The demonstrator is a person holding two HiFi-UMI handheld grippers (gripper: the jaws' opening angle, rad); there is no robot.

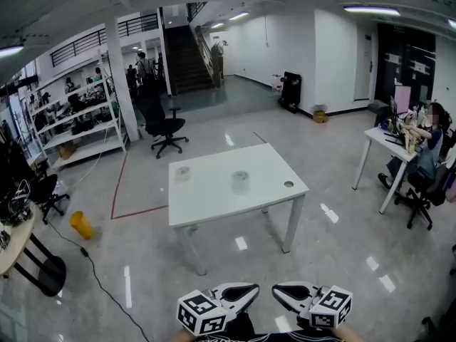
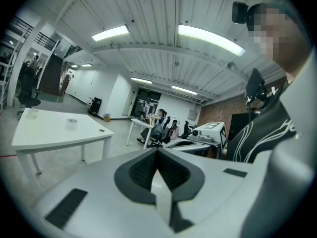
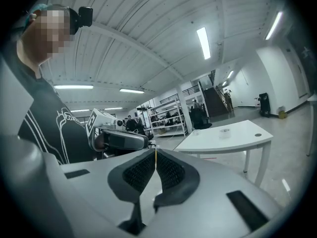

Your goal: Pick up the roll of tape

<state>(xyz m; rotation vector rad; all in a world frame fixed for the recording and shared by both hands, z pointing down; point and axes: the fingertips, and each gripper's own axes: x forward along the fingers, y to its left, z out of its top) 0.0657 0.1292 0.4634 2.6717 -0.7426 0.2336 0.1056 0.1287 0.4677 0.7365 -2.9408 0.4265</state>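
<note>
Roll of tape (image 1: pixel 241 182): small, pale, translucent-looking ring near the middle of the white table (image 1: pixel 214 209). Seems to lie flat w/ hole up, but too small to be sure. A similar pale round thing (image 1: pixel 183 173) sits toward the table's far-left corner, and a dark round hole (image 1: pixel 288 184) near its right edge. Tabletop smooth, on thin legs. Both claws are well short of the table's near side: left gripper (image 1: pixel 242 293) & right gripper (image 1: pixel 288 294), each w/ ribbed dark pads pressed together, nothing between. Tape is straight ahead of the left one, so prob. that hand's reach.
</note>
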